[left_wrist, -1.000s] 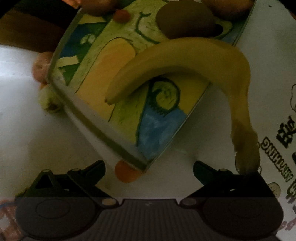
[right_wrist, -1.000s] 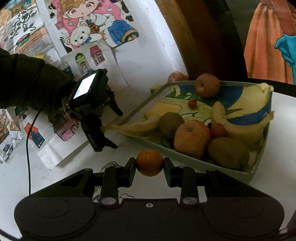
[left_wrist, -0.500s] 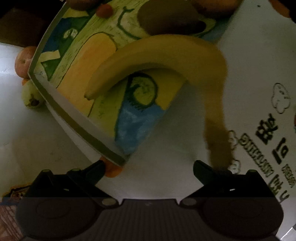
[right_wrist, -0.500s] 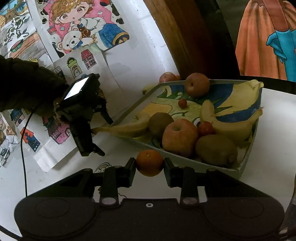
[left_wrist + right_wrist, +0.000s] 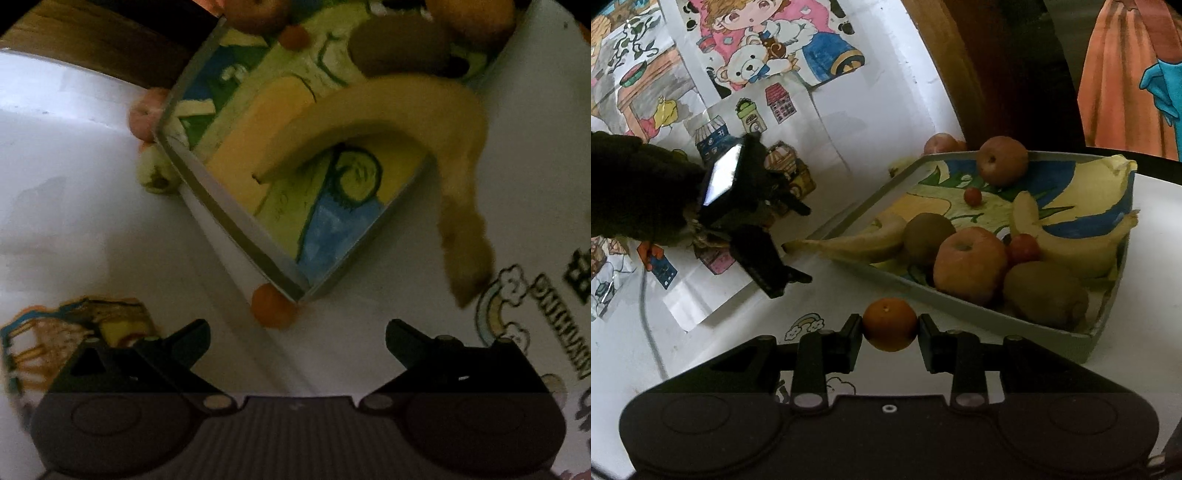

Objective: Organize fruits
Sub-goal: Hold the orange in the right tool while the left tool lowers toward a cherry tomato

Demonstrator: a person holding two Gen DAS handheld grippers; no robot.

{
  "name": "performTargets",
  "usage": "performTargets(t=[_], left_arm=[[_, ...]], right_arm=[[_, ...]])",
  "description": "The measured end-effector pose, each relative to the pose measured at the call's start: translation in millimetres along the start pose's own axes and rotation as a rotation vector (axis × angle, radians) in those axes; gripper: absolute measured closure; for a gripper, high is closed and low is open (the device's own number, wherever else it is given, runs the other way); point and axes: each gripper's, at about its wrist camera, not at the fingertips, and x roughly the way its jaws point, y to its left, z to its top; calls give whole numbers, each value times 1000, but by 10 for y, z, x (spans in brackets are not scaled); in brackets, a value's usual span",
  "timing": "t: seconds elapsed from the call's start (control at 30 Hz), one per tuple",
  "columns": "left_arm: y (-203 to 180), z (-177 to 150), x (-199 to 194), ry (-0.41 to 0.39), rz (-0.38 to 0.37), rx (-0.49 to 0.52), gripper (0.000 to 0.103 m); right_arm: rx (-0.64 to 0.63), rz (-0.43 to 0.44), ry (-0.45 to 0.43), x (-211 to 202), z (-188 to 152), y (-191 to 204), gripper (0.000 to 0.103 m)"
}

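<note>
Dim, soft-focus fisheye views with dark, curved corners.

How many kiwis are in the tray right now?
2. One kiwi lies mid-tray, touching the banana that overhangs the rim. The other kiwi sits in the tray's near corner beside the big apple. More could be hidden behind the fruit.

Orange tangerine [image 5: 890, 325]; yellow banana [image 5: 388, 118]; grey tray [image 5: 960, 306], blue-yellow-green drawn lining.
</note>
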Motion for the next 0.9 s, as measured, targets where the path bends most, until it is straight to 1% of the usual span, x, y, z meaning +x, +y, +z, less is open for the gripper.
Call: performTargets(t=[0.03, 0.07, 0.1, 0.27, 0.3, 0.33, 0.37, 0.4, 0.43, 0.53, 0.57, 0.63, 0.67, 0.77, 0.9], left_arm=[[-17, 4, 49, 3, -9, 13, 0], [-15, 7, 22, -23, -12, 22, 0], [-6, 15, 13, -26, -18, 25, 0], [25, 41, -17, -20, -65, 50, 0], [39, 61, -12, -20, -82, 50, 0], [52, 127, 94, -19, -106, 49, 0], [72, 152, 98, -11, -160, 46, 0], [91, 200, 163, -6, -198, 46, 0], [91, 214, 164, -3, -220, 47, 0], [119, 237, 189, 12, -242, 30, 0], [123, 239, 189, 13, -240, 25, 0], [138, 259, 214, -5, -195, 35, 0], [157, 264, 227, -2, -183, 26, 0], [238, 259, 256, 32, -180, -59, 0], [192, 124, 41, -13, -151, -130, 0]], right_arm=[[1, 1, 0, 3, -6, 9, 68], [5, 2, 1, 10, -20, 18, 68], [8, 3, 2, 18, -31, 27, 68], [18, 6, 10, 57, -89, 60, 68], [19, 6, 10, 59, -96, 66, 68], [21, 5, 11, 59, -101, 72, 68], [22, 4, 10, 55, -104, 73, 68], [23, 2, 9, 48, -107, 77, 68], [24, 0, 7, 43, -110, 77, 68], [31, -9, 4, 25, -127, 68, 68], [33, -11, 4, 21, -132, 67, 68], [36, -14, 3, 14, -139, 67, 68], [37, -14, 2, 11, -143, 71, 68], [39, -12, 0, -7, -140, 86, 68], [30, -7, 7, -48, -86, 135, 68]])
